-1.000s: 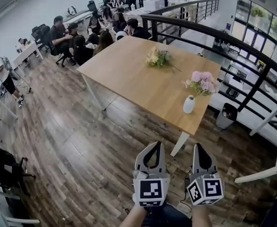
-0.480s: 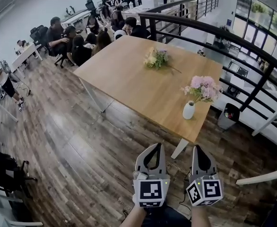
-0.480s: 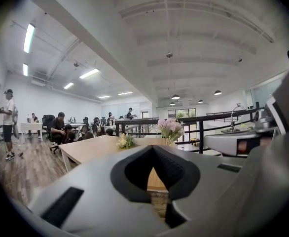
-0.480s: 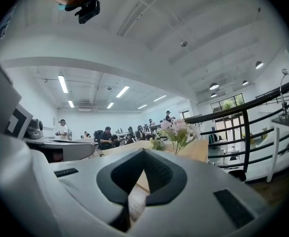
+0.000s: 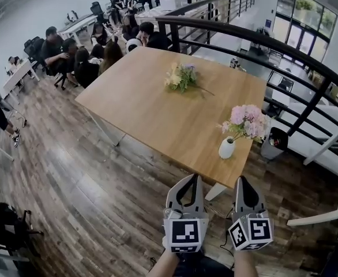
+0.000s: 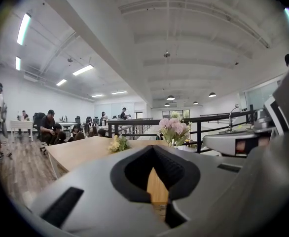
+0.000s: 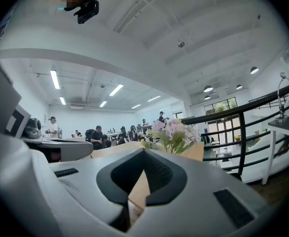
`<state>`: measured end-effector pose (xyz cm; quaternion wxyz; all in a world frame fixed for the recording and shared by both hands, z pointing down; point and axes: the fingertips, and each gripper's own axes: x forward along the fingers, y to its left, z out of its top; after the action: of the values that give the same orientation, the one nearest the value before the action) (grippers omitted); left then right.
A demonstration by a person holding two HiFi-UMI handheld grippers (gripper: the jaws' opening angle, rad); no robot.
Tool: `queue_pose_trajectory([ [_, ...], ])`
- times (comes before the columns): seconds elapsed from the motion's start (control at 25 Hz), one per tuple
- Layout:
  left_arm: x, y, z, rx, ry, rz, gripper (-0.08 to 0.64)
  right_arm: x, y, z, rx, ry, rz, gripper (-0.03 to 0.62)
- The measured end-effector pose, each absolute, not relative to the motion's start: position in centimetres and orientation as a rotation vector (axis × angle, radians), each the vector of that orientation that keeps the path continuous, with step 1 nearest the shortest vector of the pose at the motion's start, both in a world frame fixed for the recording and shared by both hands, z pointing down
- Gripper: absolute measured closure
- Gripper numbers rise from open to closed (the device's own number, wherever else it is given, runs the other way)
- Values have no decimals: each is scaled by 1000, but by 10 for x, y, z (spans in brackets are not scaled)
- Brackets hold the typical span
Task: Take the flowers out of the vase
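From the head view, the wooden table (image 5: pixel 151 105) stands at an angle. Bare plank floor (image 5: pixel 71 178) lies open along its left side and before its near corner, and a dark railing (image 5: pixel 255 46) runs close along its right and far sides. Seated people (image 5: pixel 88 56) crowd its far left end. The left gripper (image 5: pixel 192 178) and right gripper (image 5: pixel 240 180) hang side by side just short of the table's near corner, touching nothing, each with its jaws together. The white vase (image 5: pixel 227 148) stands upright close to the table's right edge near that corner. It holds the flowers (image 5: pixel 245 122), a loose head of pale pink blooms with green leaves. A second bunch (image 5: pixel 180 77), yellowish and green, lies flat near the table's far side. In the left gripper view the dark pads meet at the tip with nothing between them. The pink blooms rise above the tabletop to the right of the tip, and the railing is behind them. In the right gripper view the jaws are likewise pressed together and empty. The flowers stand just above their tip at the table's corner, and the vase seems hidden behind the jaws.
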<state>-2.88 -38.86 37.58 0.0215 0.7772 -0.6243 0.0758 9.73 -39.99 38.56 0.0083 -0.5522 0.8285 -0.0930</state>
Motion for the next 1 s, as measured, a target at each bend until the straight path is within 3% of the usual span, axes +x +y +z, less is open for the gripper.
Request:
queue_pose_trajectory([
  [1.0,-58,-543,407,2490,-1716,233,527,86,-533,432,-2097,2434,-357,571],
])
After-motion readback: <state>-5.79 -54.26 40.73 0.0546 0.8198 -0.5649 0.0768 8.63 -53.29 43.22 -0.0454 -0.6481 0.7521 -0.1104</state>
